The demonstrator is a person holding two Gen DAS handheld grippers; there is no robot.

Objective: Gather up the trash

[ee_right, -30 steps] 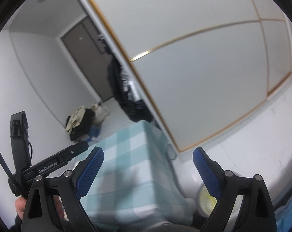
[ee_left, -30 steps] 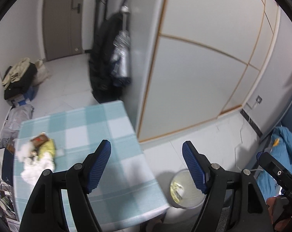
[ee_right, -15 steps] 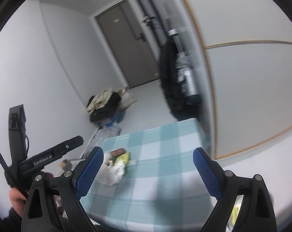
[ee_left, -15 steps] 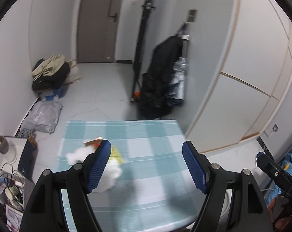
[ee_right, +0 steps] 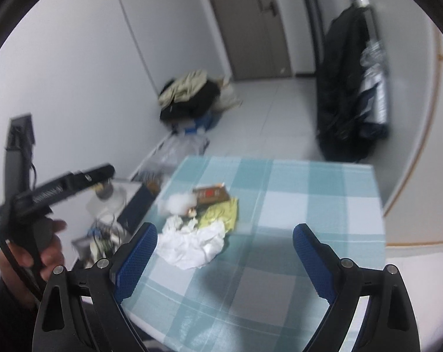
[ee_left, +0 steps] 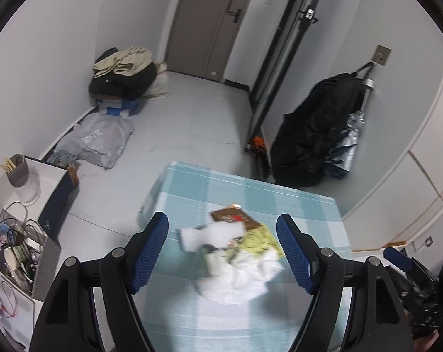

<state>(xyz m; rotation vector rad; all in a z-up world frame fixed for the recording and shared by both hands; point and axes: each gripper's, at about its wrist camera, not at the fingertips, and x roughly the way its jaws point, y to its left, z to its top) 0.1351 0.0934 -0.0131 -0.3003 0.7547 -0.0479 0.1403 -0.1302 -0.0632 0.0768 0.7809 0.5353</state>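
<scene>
Both tools, the left tool (ee_left: 222,246) and right tool (ee_right: 225,258), are hovering released and empty above the checked worktop (ee_right: 309,205), framing the crumpled tissue-and-wrapper trash pile (ee_right: 198,223) lying at ten o'clock for pickup.

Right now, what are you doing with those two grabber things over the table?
A person is holding a gripper in each hand above a table with a blue checked cloth. A small heap of trash lies on it: crumpled white tissue, a yellow wrapper and a brown packet. The left gripper frames the heap, the right gripper hangs beside it. Both have open jaws, and nothing is picked up yet.
</scene>
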